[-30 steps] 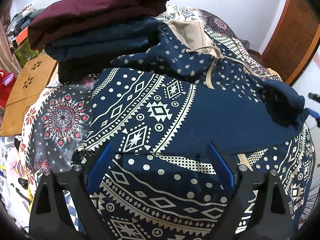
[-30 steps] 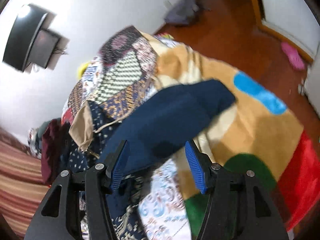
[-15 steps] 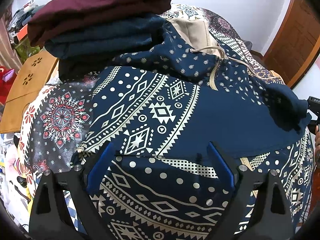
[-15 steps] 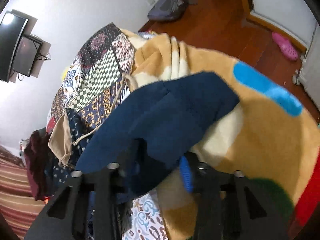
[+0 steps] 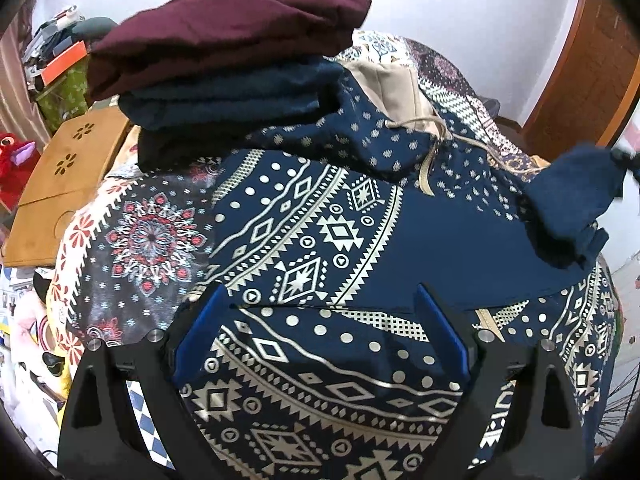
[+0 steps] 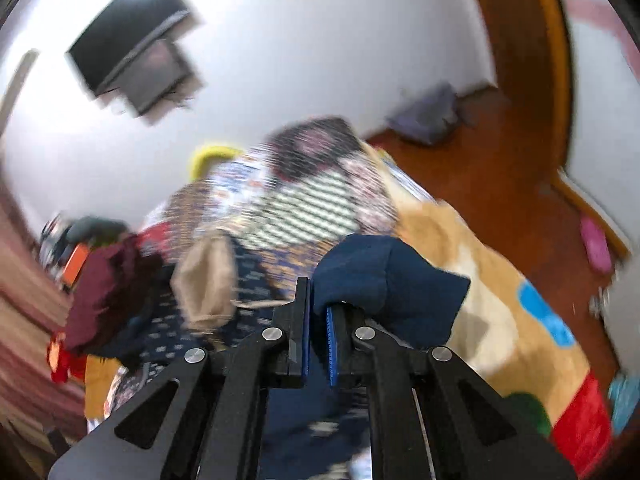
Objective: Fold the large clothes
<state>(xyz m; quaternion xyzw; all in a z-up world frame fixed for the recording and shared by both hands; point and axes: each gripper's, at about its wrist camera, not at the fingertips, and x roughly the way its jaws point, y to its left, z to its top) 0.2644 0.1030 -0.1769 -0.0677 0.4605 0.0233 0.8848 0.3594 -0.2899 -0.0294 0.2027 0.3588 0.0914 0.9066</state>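
A navy hoodie [image 5: 360,240] with a cream geometric print lies spread on the bed, its beige-lined hood [image 5: 392,84] toward the far side. My left gripper [image 5: 320,300] hovers open just over the hoodie's lower body, with printed cloth showing between its blue pads and nothing gripped. My right gripper [image 6: 318,300] is shut on the plain navy sleeve cuff [image 6: 384,280] and holds it up off the bed. In the left wrist view the raised sleeve cuff [image 5: 572,200] hangs bunched at the right edge. The right wrist view is blurred.
A stack of folded clothes, maroon [image 5: 224,40] on navy [image 5: 232,96], sits at the back left beside the hood. A wooden board [image 5: 68,168] and a red plush toy [image 5: 16,160] are further left. A tan blanket [image 6: 500,280] covers the bed's right side above the wooden floor [image 6: 500,184].
My right gripper has shut on the navy sleeve cuff and lifted it while rolling. My left gripper stayed open and drew slightly back and up.
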